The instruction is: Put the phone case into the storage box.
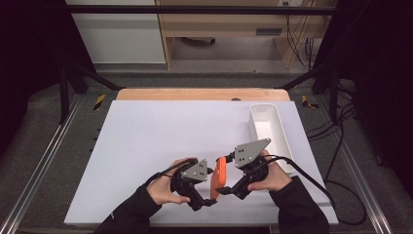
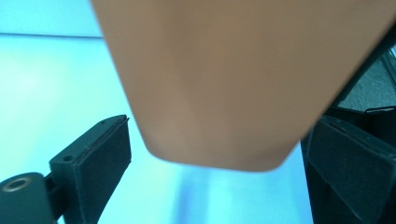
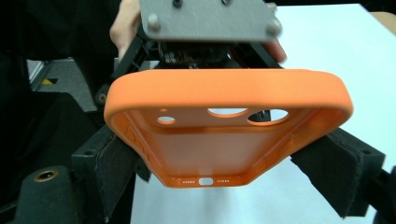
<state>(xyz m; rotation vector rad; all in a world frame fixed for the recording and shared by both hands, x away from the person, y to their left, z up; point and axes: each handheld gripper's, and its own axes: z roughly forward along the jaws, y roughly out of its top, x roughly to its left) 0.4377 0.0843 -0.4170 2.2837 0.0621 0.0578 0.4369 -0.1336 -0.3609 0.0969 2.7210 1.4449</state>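
We see the right gripper (image 1: 225,189) clamped on an orange phone case (image 1: 220,177), its pads pressing the case's two long sides, with the open inside and camera holes facing that gripper's camera. The case is held off the table (image 1: 146,141), just left of the white bin (image 1: 269,127). The left gripper (image 1: 208,202) sits close beside the case, jaws spread wide and not pressing it; the case's blurred back hangs between them.

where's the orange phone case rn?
High view: orange phone case is off the table, front centre, clamped in the right gripper, beside the left gripper; white bin sits right.
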